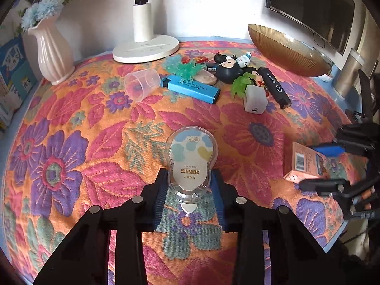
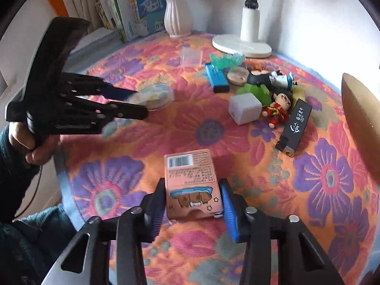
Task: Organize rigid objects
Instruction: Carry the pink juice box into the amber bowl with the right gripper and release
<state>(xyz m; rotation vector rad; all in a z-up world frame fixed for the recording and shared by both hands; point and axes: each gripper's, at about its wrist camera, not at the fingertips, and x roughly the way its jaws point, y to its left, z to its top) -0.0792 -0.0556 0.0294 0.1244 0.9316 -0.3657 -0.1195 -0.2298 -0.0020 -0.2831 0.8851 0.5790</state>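
Observation:
My left gripper point(image 1: 189, 178) is shut on a clear correction tape dispenser point(image 1: 191, 160) with a pastel label, held just above the flowered cloth; it shows blurred in the right wrist view point(image 2: 152, 96). My right gripper point(image 2: 193, 190) is shut on a pink box point(image 2: 191, 180) with a barcode and cartoon print; the box also shows at the right of the left wrist view point(image 1: 302, 162). A pile of small things lies at the back: blue lighter point(image 1: 191, 89), black lighter point(image 1: 275, 87), white cube charger point(image 1: 254, 99), toy figures point(image 1: 229, 67), clear cup point(image 1: 141, 83).
A brown ribbed bowl point(image 1: 285, 51) stands at the back right. A white lamp base point(image 1: 145, 48) and a pink vase point(image 1: 53, 52) with flowers stand at the back. Books point(image 2: 133, 14) lean behind the vase. A monitor point(image 1: 311, 7) hangs on the wall.

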